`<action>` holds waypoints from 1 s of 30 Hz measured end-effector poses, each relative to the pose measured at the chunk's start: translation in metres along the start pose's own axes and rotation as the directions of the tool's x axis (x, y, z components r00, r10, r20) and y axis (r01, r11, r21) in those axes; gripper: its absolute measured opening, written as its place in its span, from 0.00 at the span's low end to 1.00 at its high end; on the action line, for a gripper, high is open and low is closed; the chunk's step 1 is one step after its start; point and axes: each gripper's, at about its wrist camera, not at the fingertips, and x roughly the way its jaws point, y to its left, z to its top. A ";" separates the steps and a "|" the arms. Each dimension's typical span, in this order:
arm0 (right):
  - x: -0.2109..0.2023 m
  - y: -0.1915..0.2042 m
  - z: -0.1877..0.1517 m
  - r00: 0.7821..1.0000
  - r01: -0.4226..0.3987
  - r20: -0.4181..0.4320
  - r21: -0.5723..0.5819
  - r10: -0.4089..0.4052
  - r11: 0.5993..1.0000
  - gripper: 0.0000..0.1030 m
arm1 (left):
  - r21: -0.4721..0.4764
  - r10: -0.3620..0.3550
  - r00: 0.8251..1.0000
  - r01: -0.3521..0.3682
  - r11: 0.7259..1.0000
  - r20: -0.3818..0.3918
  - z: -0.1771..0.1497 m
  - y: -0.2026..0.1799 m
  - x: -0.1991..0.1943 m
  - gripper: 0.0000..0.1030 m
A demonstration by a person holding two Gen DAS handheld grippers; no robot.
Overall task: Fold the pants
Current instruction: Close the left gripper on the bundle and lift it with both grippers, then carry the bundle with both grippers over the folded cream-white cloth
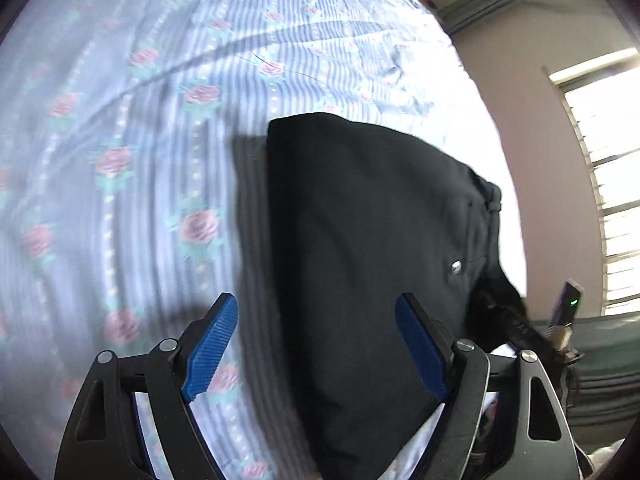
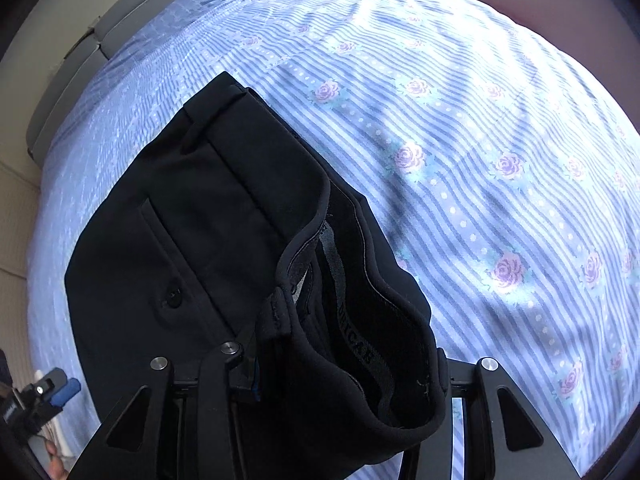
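Your left gripper [image 1: 316,344]: released, blue pads [image 1: 210,354] apart over the bedsheet [image 1: 120,80] | Your right gripper [image 2: 344,364]: clamped on the pants [image 2: 224,216] waistband | pants: black, folded on the bed, at 12 o'clock from your left jaws

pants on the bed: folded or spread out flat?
Folded. The black pants lie as a compact stack on the striped sheet; the waistband gapes open at one end, layers visible beneath.
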 end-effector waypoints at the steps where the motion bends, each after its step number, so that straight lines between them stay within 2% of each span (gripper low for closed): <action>1: -0.001 0.003 0.000 1.000 0.014 0.005 -0.006 -0.014 1.000 0.42 | 0.000 -0.055 0.998 0.055 0.998 -0.017 0.005 0.005 0.006 0.75; 5: 0.002 0.018 0.000 0.998 0.060 0.021 -0.016 -0.060 0.998 0.42 | -0.001 -0.124 0.991 0.124 0.992 -0.052 0.019 0.020 0.028 0.65; 8: 0.005 0.023 -0.001 0.996 0.089 0.025 -0.031 -0.088 0.996 0.42 | 0.010 -0.211 0.976 0.212 0.977 -0.056 0.027 0.028 0.029 0.59; 9: 0.006 0.027 0.000 0.995 0.099 0.028 -0.040 -0.098 0.994 0.42 | 0.012 -0.232 0.971 0.233 0.972 -0.058 0.030 0.029 0.031 0.53; 12: 0.010 0.032 0.000 0.993 0.114 0.035 -0.051 -0.112 0.992 0.42 | 0.000 -0.274 0.959 0.275 0.961 -0.077 0.040 0.028 0.045 0.48; 16: 0.014 0.028 0.003 0.995 0.094 0.023 -0.030 -0.093 0.995 0.42 | -0.011 -0.305 0.948 0.306 0.952 -0.092 0.053 0.021 0.060 0.47; 20: 0.019 0.021 0.005 0.998 0.059 0.004 -0.018 -0.059 0.998 0.42 | -0.034 -0.273 0.956 0.270 0.962 -0.112 0.060 0.012 0.070 0.47; 23: 0.022 0.016 0.008 1.000 0.026 -0.012 -0.006 -0.026 1.000 0.43 | -0.050 -0.196 0.972 0.191 0.980 -0.129 0.061 -0.001 0.069 0.47; 26: 0.021 0.008 0.012 0.999 -0.008 -0.042 0.023 0.009 1.000 0.43 | -0.004 -0.099 0.989 0.100 0.995 -0.110 0.055 -0.019 0.059 0.37; 27: 0.019 0.003 0.012 0.998 -0.020 -0.053 0.032 0.021 0.999 0.42 | 0.013 -0.078 0.992 0.080 0.997 -0.102 0.052 -0.025 0.054 0.31; 28: 0.018 0.001 0.014 0.997 -0.032 -0.065 0.039 0.035 0.999 0.40 | 0.029 -0.063 0.994 0.066 0.997 -0.095 0.049 -0.031 0.047 0.24; 30: 0.012 -0.001 0.016 0.995 -0.055 -0.076 0.035 0.058 0.998 0.35 | 0.037 -0.055 0.995 0.058 0.998 -0.083 0.043 -0.043 0.035 0.19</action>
